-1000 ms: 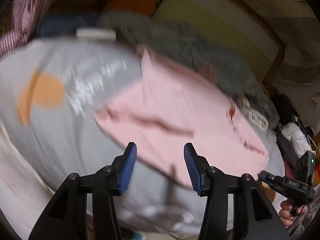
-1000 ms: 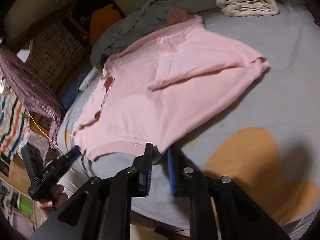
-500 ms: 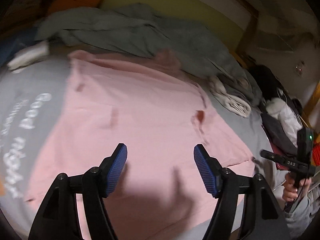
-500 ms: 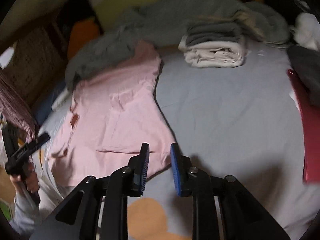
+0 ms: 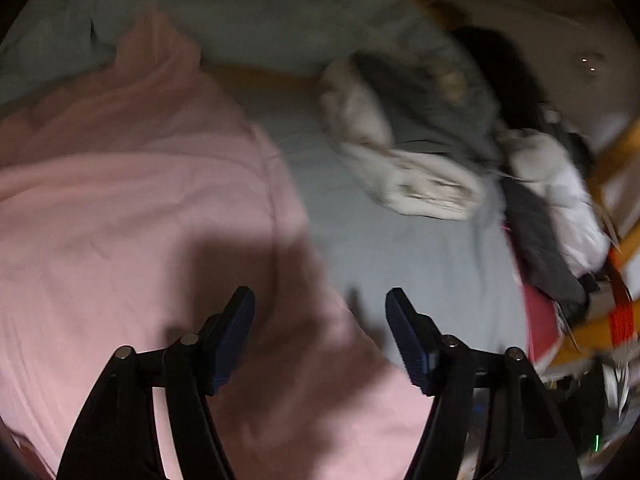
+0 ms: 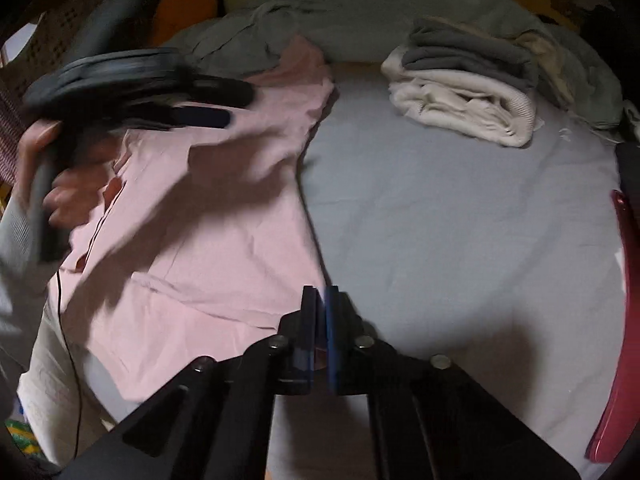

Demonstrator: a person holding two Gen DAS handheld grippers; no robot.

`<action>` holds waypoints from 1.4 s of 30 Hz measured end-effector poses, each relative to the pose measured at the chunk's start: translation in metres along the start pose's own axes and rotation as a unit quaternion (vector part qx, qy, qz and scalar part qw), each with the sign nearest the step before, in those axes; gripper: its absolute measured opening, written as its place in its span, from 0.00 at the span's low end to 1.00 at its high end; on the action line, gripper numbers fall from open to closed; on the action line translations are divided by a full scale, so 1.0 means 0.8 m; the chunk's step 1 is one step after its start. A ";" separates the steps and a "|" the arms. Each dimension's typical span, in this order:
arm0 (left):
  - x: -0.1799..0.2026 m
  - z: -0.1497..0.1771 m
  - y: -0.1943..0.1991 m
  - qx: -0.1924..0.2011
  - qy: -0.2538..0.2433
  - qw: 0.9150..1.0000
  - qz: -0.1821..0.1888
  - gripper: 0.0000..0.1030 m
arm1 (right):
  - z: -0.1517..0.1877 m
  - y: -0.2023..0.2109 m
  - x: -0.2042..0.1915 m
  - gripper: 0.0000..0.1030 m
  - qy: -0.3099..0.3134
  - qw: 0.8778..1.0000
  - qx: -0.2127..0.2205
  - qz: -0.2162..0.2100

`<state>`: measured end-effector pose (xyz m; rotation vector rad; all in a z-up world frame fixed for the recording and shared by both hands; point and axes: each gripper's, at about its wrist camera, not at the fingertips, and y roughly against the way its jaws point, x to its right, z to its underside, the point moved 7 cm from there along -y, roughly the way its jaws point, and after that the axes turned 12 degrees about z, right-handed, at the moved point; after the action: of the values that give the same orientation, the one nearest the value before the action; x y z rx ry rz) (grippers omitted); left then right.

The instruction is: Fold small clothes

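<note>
A pink shirt (image 6: 208,232) lies spread on the grey bedsheet (image 6: 460,220); it also fills the left of the left wrist view (image 5: 120,220). My left gripper (image 5: 320,312) is open and empty, hovering over the shirt's right edge; it shows blurred in the right wrist view (image 6: 224,106) above the shirt's upper part. My right gripper (image 6: 320,300) is shut, with its tips at the shirt's near right edge; a pinch of pink cloth seems to sit between the pads.
A folded stack of cream and grey clothes (image 6: 468,84) lies at the back right, also seen in the left wrist view (image 5: 404,152). A rumpled grey blanket (image 6: 360,12) runs along the back. A red item (image 6: 624,320) lies at the right edge.
My left gripper has swung right across the shirt to its right edge. My right gripper has closed tighter at the shirt's near corner.
</note>
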<state>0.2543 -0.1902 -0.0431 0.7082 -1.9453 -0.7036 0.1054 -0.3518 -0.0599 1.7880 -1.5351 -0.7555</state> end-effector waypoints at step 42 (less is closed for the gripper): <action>-0.026 0.035 0.060 0.064 -0.045 0.991 -0.104 0.38 | 0.000 -0.003 0.022 0.07 -0.009 0.995 0.033 0.096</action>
<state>0.2291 -0.1379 -0.0321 0.9849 -2.0318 -0.7520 0.1092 -0.3689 -0.0617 1.6547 -1.7338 -0.6350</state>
